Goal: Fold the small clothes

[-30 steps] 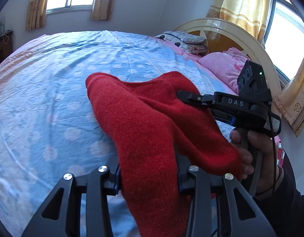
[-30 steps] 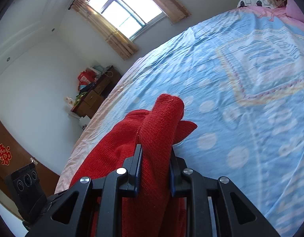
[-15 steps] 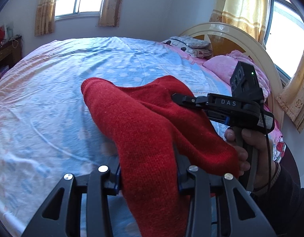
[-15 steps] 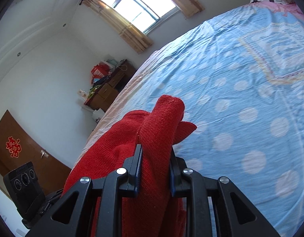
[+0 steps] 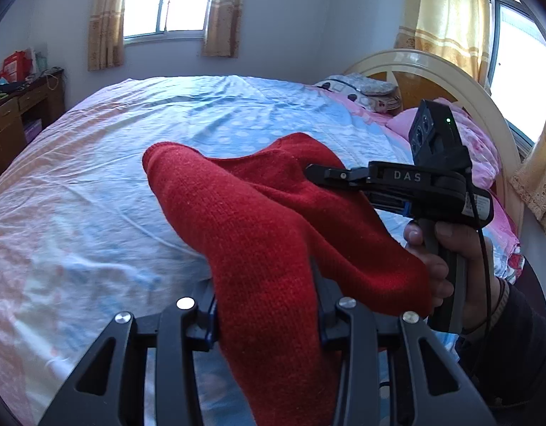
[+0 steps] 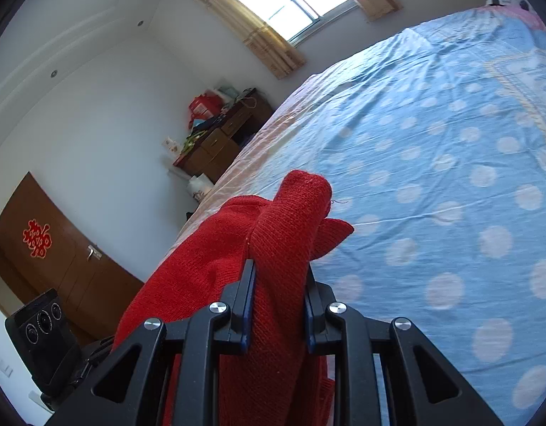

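Red knitted garment held in the air above the bed, one gripper at each end.

The left gripper (image 5: 265, 305) has its jaws clamped on one end of the red knitted woollen garment (image 5: 258, 220); the right gripper (image 6: 278, 298) has its jaws clamped on another bunched part. The garment hangs clear of the blue polka-dot bedsheet (image 5: 95, 195). To do the step well, draw the grippers apart until the knit is taut, then lower it flat. The left view alone shows the right gripper (image 5: 319, 172) from the side; the right view alone shows the brown wooden door (image 6: 60, 259).
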`<state>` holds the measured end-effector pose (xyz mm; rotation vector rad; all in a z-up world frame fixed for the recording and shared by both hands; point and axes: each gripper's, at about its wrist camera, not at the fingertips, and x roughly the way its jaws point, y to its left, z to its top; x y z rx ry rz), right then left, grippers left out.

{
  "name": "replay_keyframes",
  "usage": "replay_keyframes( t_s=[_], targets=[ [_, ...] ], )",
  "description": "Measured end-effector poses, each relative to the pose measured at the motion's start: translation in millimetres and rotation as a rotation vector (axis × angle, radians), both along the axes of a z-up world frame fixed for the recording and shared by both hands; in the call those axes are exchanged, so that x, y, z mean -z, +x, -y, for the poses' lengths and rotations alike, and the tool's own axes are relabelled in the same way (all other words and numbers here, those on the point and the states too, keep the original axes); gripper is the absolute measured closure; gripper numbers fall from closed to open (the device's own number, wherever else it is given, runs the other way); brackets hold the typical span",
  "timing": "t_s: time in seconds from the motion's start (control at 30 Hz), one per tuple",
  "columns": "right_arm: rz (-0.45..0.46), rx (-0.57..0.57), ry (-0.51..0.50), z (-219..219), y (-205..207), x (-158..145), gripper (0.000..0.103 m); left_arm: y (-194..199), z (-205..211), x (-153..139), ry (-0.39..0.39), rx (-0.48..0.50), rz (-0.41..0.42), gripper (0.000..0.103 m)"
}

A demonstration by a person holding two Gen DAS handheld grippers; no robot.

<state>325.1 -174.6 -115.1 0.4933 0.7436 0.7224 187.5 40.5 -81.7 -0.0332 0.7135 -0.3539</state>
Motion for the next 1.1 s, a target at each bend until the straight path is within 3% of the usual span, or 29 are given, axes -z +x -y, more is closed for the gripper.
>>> replay_keyframes(
  t_s=[0.4, 1.1],
  targets=[
    [0.003, -0.092, -0.012, -62, 2, -9, 0.081, -17, -36, -5, 0.032, -0.06, 0.029, 0.062],
    [-0.002, -0.233, -0.077, -155, 8, -7, 0.081, -36, -91, 5, -0.001, -0.186, 0.026, 0.062]
  ],
)
